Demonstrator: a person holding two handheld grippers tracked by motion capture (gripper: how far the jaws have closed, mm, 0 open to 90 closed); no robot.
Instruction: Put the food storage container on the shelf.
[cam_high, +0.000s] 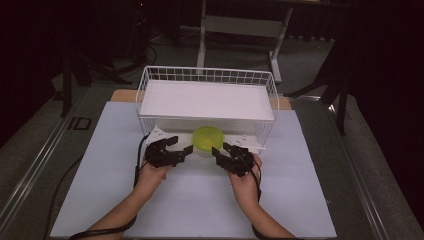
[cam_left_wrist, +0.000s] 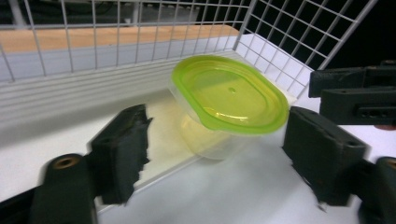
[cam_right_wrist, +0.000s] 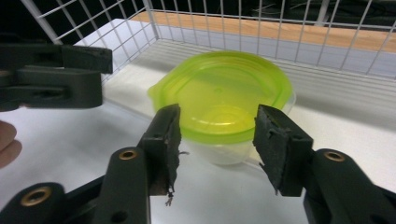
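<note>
Now both grippers open beside container (cam_high: 208, 139).

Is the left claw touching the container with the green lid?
Apart. In the left gripper view, the left claw stands open with white surface visible between each jaw and the container, so neither pad presses on it.

A clear plastic container (cam_high: 208, 142) wears a translucent lime-green lid (cam_left_wrist: 229, 93), and its see-through walls take on a faint yellow-green tint. Around it stands a white wire basket (cam_high: 207, 76) with a square grid pattern. The shelf (cam_high: 206, 99) resting on the basket is plain white. Both the left gripper (cam_high: 183, 145) and the right gripper (cam_high: 220, 151) are matte black, with small brass-coloured rivets. The table mat (cam_high: 200, 200) is pale bluish white, over a light wooden tabletop (cam_left_wrist: 116, 35).
</note>
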